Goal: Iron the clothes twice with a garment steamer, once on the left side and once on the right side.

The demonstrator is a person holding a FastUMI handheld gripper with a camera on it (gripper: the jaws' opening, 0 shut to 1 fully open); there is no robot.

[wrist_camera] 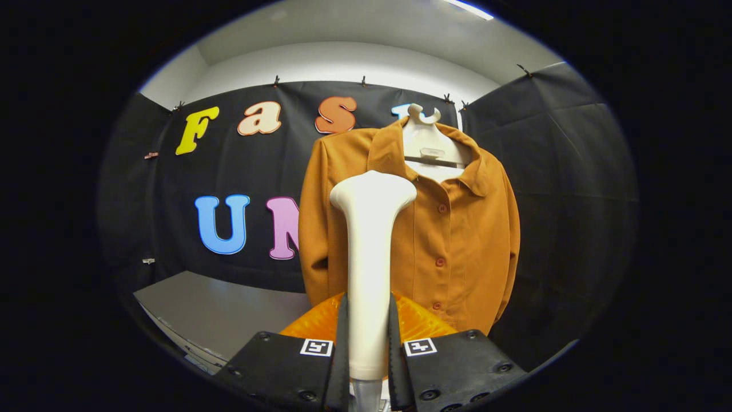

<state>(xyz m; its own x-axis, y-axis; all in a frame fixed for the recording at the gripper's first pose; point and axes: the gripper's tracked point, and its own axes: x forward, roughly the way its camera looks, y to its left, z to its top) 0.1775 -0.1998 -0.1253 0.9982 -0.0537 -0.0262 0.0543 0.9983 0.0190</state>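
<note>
A white garment steamer (369, 257) stands upright between my fingers, its wide head at the top. My gripper (368, 337) is shut on the steamer's handle, both fingers pressing its sides. Beyond it hangs an orange-brown button-up shirt (457, 229) on a white hanger (426, 143), facing me. The steamer's head sits in front of the shirt's left chest, level with the collar; I cannot tell whether it touches the cloth.
A grey table top (217, 309) lies below and to the left of the shirt. Black cloth walls close the booth behind and to the right.
</note>
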